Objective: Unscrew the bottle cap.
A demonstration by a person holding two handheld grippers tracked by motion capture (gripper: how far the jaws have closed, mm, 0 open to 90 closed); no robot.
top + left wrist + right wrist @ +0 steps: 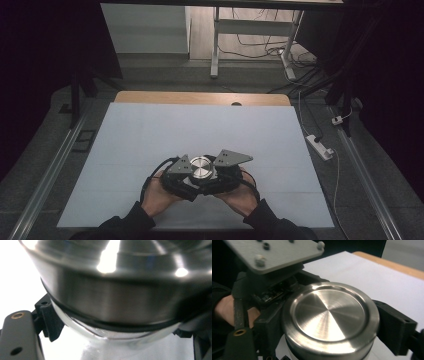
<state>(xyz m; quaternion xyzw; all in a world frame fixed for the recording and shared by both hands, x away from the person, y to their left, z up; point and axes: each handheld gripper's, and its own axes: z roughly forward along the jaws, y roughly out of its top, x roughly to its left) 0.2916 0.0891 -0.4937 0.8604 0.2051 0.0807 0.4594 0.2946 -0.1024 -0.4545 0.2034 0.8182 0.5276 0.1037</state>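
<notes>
Worktop (150, 130): white sheet over it, wood strip showing at far edge. Work sits near the front edge, about centre

Metal tin (200, 167): round, brushed steel lid (329, 315), dark seal line under the lid rim, paler body (117, 336) below. Held between both tools

Left hand-held gripper (186, 179): jaws pinched on the tin's lower body, lid rim just above them

Right hand-held gripper (220, 176): jaws clamped across the lid, one at each side of its wall

Handling, my read: rigid, moderately heavy for its size, polished so slippery, won't dent from jaw pressure. Best hold is the straight side walls, body low and lid at its band, pads opposite each other. Looks set for twisting or pulling the lid off
</notes>
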